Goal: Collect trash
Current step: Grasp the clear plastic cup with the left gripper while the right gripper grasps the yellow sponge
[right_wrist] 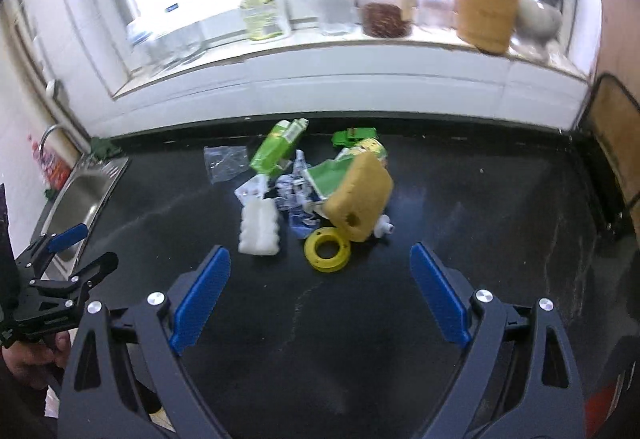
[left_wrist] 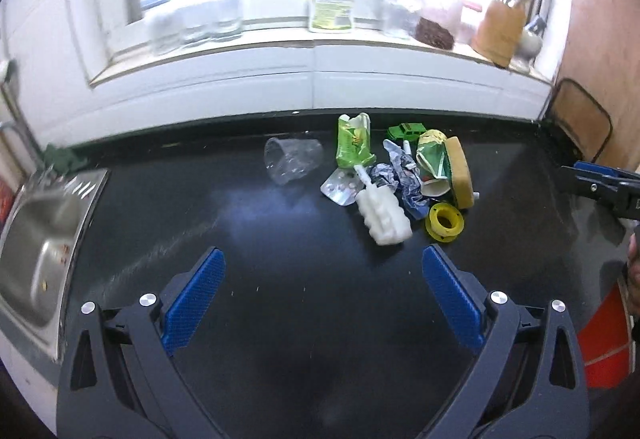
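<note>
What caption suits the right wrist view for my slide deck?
Open right tool hovers over a dark counter, facing a trash pile: yellow sponge, yellow ring, green pouch.

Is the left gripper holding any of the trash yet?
No, the left gripper is open with nothing between its blue pads, and the trash pile lies ahead of it on the black counter.

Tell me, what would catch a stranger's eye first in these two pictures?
Probably the heap of rubbish in the middle of the black counter: a yellow sponge leaning on a crushed paper cup, a yellow ring-shaped spool in front, and a clear plastic cup lying on its side at the left. Next, the blue-padded left gripper and right gripper, both spread open and empty, short of the pile.
</note>
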Action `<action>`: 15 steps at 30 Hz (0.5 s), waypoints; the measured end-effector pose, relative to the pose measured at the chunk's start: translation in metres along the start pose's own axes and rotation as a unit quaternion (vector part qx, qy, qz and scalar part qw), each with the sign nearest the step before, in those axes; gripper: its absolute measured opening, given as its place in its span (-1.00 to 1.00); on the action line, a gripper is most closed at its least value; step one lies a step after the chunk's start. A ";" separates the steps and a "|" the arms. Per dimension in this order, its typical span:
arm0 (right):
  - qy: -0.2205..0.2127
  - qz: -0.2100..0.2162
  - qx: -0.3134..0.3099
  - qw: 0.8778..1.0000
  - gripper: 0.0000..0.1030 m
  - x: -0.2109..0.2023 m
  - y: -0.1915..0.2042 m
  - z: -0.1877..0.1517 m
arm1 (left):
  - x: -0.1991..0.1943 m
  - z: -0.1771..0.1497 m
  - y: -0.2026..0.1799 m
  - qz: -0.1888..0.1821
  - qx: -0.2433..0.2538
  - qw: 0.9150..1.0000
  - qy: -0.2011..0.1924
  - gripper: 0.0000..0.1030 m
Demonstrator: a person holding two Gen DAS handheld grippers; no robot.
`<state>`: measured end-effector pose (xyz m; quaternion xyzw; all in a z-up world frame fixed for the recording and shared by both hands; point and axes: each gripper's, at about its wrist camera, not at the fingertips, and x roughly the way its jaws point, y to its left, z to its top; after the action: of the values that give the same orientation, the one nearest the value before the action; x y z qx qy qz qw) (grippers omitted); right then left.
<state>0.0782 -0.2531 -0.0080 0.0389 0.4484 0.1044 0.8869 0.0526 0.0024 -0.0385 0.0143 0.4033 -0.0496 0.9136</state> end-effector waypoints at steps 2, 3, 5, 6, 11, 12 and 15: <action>0.006 0.003 0.008 1.000 0.72 0.006 -0.007 0.002 | 0.011 0.006 -0.002 0.002 0.011 1.000 0.005 0.86; 0.010 0.004 0.010 1.000 0.72 0.011 -0.010 0.005 | 0.017 0.009 -0.002 0.004 0.014 1.000 0.007 0.86; 0.021 0.008 0.016 1.000 0.72 0.022 -0.015 0.010 | 0.035 0.016 0.007 0.007 0.020 1.000 0.015 0.86; 0.027 0.010 0.020 0.999 0.72 0.030 -0.019 0.013 | 0.044 0.020 0.010 0.011 0.023 1.000 0.017 0.86; 0.059 0.015 0.032 0.998 0.72 0.069 -0.032 0.029 | 0.104 0.049 0.027 0.016 0.049 0.998 0.025 0.86; 0.067 0.017 0.035 0.997 0.72 0.080 -0.035 0.033 | 0.116 0.055 0.030 0.018 0.054 0.998 0.029 0.86; 0.089 0.018 0.038 0.995 0.72 0.111 -0.041 0.044 | 0.163 0.073 0.038 0.019 0.070 0.996 0.045 0.86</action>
<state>0.1840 -0.2674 -0.0758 0.0707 0.5281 0.1063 0.8395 0.2196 0.0221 -0.1099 0.0876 0.4389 -0.0598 0.8922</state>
